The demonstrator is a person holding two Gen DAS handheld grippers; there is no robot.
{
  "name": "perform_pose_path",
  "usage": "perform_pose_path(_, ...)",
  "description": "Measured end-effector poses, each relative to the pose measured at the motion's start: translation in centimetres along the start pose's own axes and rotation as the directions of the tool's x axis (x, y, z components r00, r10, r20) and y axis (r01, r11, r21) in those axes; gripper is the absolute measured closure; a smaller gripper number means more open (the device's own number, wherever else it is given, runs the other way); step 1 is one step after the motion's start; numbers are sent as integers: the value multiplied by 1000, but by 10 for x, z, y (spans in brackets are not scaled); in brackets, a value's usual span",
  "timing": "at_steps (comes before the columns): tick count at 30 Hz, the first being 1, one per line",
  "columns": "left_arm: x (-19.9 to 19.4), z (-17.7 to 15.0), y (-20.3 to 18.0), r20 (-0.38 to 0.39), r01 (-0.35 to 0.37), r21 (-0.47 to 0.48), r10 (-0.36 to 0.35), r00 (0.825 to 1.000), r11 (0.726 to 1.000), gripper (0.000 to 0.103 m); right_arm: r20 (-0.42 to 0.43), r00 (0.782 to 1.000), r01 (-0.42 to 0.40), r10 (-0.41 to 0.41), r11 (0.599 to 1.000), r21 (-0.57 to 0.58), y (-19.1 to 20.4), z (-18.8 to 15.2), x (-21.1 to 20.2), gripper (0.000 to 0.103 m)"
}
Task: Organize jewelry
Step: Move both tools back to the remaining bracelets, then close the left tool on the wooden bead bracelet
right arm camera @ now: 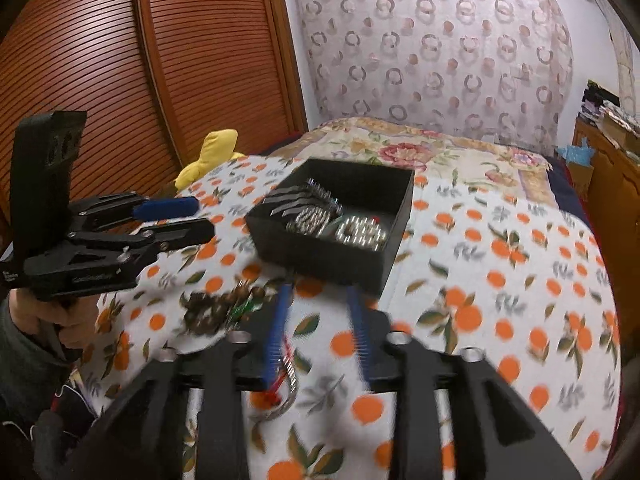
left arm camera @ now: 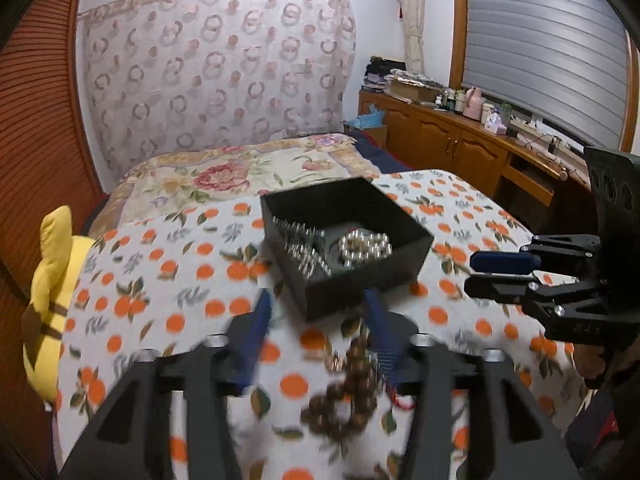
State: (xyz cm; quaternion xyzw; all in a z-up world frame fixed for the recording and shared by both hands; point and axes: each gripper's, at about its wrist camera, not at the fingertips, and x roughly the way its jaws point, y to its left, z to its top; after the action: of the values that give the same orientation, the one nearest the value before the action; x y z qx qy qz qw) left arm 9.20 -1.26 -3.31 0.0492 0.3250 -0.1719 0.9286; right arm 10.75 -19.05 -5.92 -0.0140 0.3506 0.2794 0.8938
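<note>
A black open box [left arm camera: 404, 258] [right arm camera: 384, 256] sits on the orange-print cloth and holds silver bead jewelry [left arm camera: 364, 246] [right arm camera: 360, 234] and silver pieces. A brown wooden bead bracelet [left arm camera: 348, 388] [right arm camera: 216, 306] lies on the cloth in front of the box. My left gripper [left arm camera: 316, 312] is open above it, the beads by its right finger. My right gripper [right arm camera: 318, 296] is open just before the box; a thin silver piece with a red bit [right arm camera: 286, 384] lies under its left finger. Each gripper shows in the other's view, left [right arm camera: 196, 216] and right [left arm camera: 476, 272].
The cloth [left arm camera: 180, 280] covers a raised surface beside a bed with a floral cover [left arm camera: 240, 172]. A yellow plush toy [left arm camera: 48, 300] lies at the left edge. A wooden cabinet [left arm camera: 460, 136] with clutter runs along the right wall. Slatted wooden doors [right arm camera: 140, 80] stand at left.
</note>
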Motion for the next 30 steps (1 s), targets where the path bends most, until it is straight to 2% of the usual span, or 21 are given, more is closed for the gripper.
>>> perform_pose_path(3, -10, -17, 0, -8, -2, -9, 2, 1000, 1000, 40, -23, 1000, -3, 3, 1000, 0, 10, -15, 1, 58)
perform_pose_path(10, -21, -50, 8, -55, -26, -44, 23, 998, 999, 40, -78, 997, 0, -2, 999, -35, 27, -37, 10, 33)
perform_pose_path(16, -28, -65, 8, -71, -17, -51, 13, 997, 999, 40, -126, 992, -5, -6, 996, -88, 42, -41, 20, 23)
perform_pose_path(29, -23, -69, 0, -93, 19, -37, -23, 995, 999, 40, -201, 978, 27, -61, 985, -169, 56, -41, 42, 22)
perform_pose_path(30, -22, -70, -1, -95, 22, -38, -26, 995, 999, 40, -203, 977, 29, -65, 984, -175, 57, -42, 43, 27)
